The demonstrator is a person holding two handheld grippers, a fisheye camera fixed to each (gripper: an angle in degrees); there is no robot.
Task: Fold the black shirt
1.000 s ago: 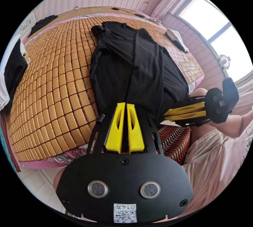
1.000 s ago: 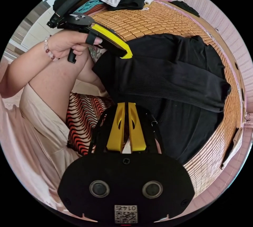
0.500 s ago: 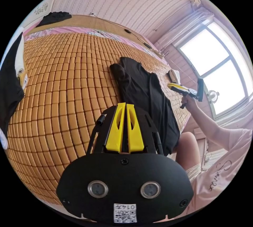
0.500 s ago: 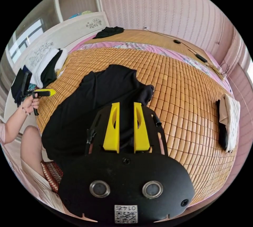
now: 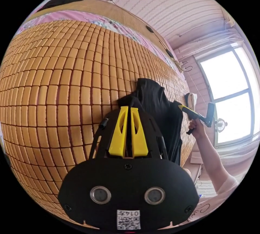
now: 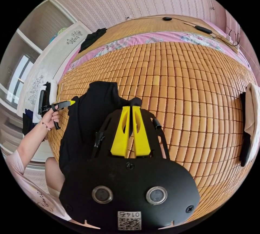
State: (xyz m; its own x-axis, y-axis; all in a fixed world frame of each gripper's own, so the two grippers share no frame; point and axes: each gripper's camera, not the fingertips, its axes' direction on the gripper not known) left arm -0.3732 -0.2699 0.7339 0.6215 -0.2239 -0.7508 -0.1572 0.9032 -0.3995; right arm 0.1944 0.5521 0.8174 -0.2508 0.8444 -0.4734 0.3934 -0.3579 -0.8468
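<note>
The black shirt (image 5: 154, 101) lies bunched on the bamboo mat (image 5: 62, 76), its near part lifted between the two grippers. In the left gripper view my left gripper (image 5: 127, 107) has its yellow jaws together with black cloth pinched at the tips. To the right a hand holds the right gripper (image 5: 181, 106), its tip at the shirt's other edge. In the right gripper view my right gripper (image 6: 130, 107) is shut with a strip of the black shirt (image 6: 92, 103) between its jaws. The left gripper (image 6: 71, 102) touches the shirt's far-left edge.
The mat (image 6: 189, 87) covers a bed with a pink sheet (image 6: 151, 38) and a wooden headboard (image 6: 151, 23). A dark garment (image 6: 93, 36) lies on it. Folded clothes (image 6: 250, 114) sit at the mat's right edge. A window (image 5: 230, 95) and a white wardrobe (image 6: 40, 76) flank the bed.
Both grippers have carried the shirt's edge from the near side of the bed out over the mat. The right jaws stood apart half a second ago and are now together.
</note>
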